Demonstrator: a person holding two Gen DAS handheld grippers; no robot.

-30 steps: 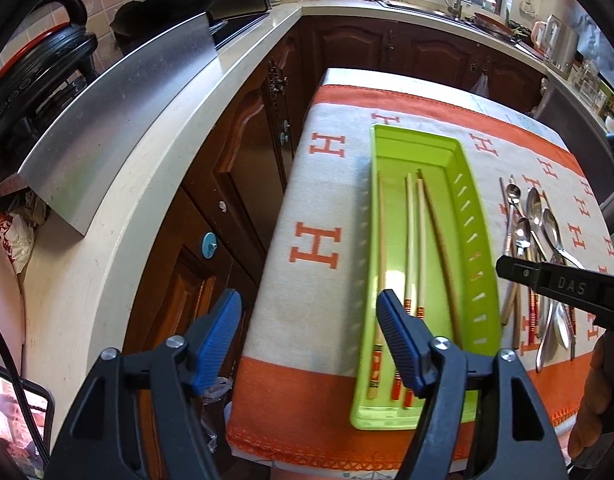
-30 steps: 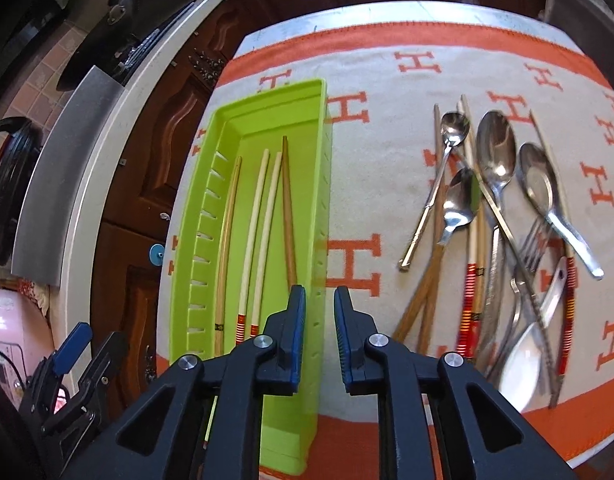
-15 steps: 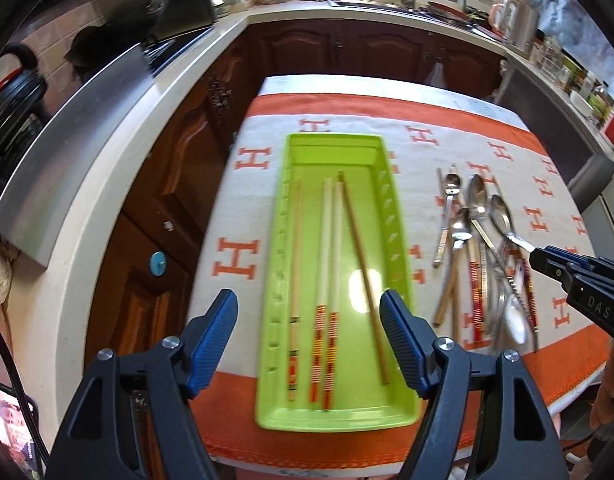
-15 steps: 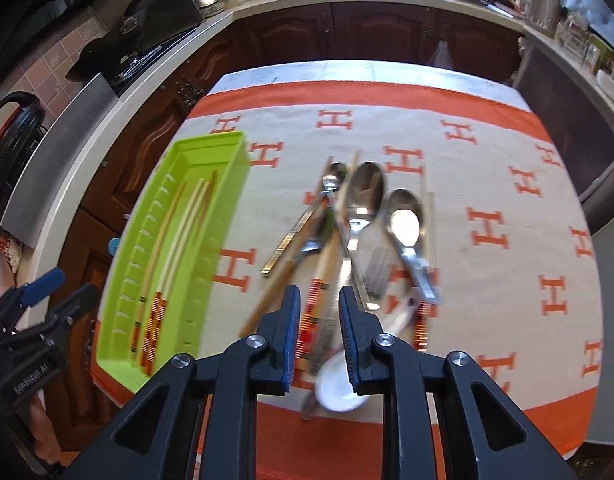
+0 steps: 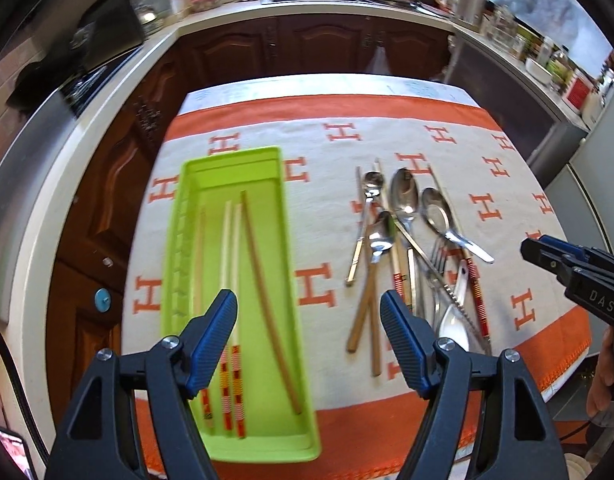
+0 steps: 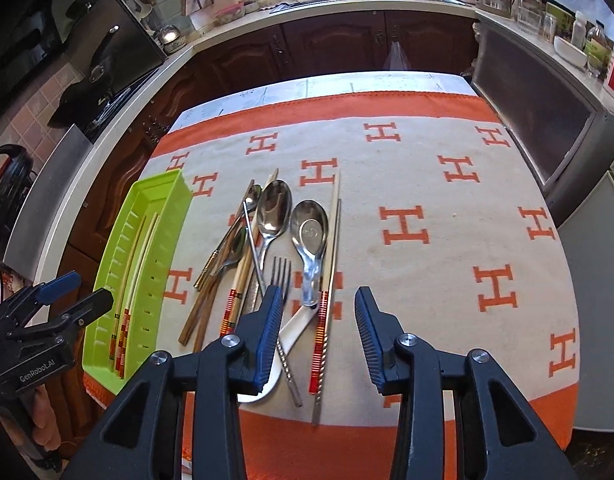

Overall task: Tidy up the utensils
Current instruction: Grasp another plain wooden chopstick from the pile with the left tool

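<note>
A lime green tray [image 5: 291,264] [image 6: 175,216] lies on the left of the orange and white cloth and holds several chopsticks [image 5: 231,248]. To its right lies a pile of utensils: metal spoons [image 5: 403,196] [image 6: 273,210], a fork [image 6: 282,276], a white ladle spoon [image 6: 295,326] and chopsticks with red bands [image 6: 321,324]. My left gripper [image 5: 309,342] is open and empty above the tray's right side. My right gripper [image 6: 319,336] is open and empty just above the near end of the pile.
The cloth-covered table [image 6: 427,184] stands in a kitchen, with dark wood cabinets [image 5: 319,44] behind, a counter and stove at the left [image 5: 87,92], and an appliance at the right [image 6: 547,112]. The cloth's right half [image 6: 467,240] carries no utensils.
My right gripper has opened from nearly shut and moved right from the tray to over the utensil pile. My left gripper has swung right and stayed open.
</note>
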